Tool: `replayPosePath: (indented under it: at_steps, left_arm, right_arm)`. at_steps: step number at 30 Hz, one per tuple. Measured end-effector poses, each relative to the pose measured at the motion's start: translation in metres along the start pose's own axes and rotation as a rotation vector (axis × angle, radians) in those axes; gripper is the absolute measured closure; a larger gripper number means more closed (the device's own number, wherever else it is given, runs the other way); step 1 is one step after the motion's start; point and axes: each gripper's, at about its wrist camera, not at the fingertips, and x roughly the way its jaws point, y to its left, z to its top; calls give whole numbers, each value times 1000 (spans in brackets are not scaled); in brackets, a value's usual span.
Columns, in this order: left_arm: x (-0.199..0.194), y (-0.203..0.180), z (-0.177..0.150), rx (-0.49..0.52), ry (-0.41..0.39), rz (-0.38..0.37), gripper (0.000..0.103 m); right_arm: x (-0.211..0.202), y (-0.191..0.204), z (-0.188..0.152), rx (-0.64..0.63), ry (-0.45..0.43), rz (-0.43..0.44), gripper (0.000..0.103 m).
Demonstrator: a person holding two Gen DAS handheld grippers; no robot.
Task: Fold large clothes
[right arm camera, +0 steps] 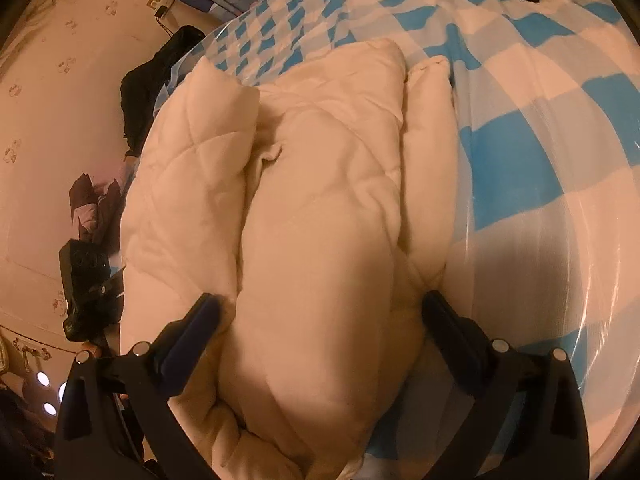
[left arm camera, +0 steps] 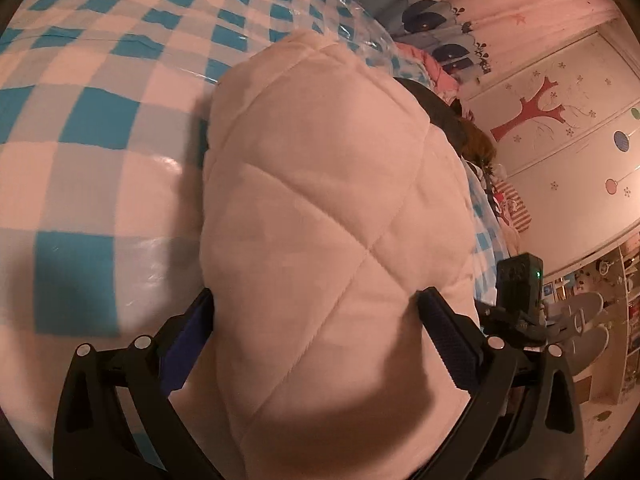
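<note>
A cream quilted padded garment (left arm camera: 320, 208) lies bundled on a bed with a blue and white checked cover (left arm camera: 92, 128). My left gripper (left arm camera: 316, 300) has its jaws spread wide, with the thick fold of the garment filling the gap between its fingers. In the right wrist view the same garment (right arm camera: 312, 208) shows in several bulky folds. My right gripper (right arm camera: 320, 308) also stands wide, with a fold of the garment bulging between its fingers. The other gripper's camera block (left arm camera: 520, 280) shows at the garment's right side.
Clear plastic sheeting covers the checked cover (right arm camera: 540, 152). Dark clothing (right arm camera: 152, 80) lies at the bed's left edge. A wall with tree and flower decals (left arm camera: 552, 112) and cluttered shelves (left arm camera: 616, 320) stand beyond the bed.
</note>
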Motion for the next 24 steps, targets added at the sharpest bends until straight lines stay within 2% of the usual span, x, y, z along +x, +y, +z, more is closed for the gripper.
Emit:
replayPosePath:
  at_steps: [2,3,4,6,9,12,16,18,20,21,24]
  left_arm:
    - [5,-4,4,9,7,22,6]
    - [4,-11,5,45,3,46,7]
    - [1,-29,2,142,-17,93,7]
    - [-9,-61,-7,296,-79,175,11]
    - [-33,-90,-7,422,-164,226,18]
    - [-64,-94,4,507,-250,332,19]
    - [-106,-51,28,452,-322,456,19]
    - [-113,-10,46,351,-289,473,19]
    - [-112,44,54,192,-204,423,18]
    - [-114,60,52,160,-189,385,17]
    - [-120,67,44,191,-209,338,16]
  right_arm:
    - [2,-1,0,-2,6,-12,6]
    - [2,0,-1,-2,4,-17,5]
    - [5,2,-1,-7,-3,-22,5]
    - [9,8,-3,-23,-24,-33,5]
    - [21,28,9,-70,-47,-34,6]
    - [50,66,28,-149,-40,-28,6]
    - [111,126,58,-278,-33,-14,6]
    - [148,146,68,-333,-22,-30,5]
    - [175,145,73,-317,58,-20,5]
    - [177,142,73,-310,80,-9,5]
    - [159,134,74,-305,167,-23,5]
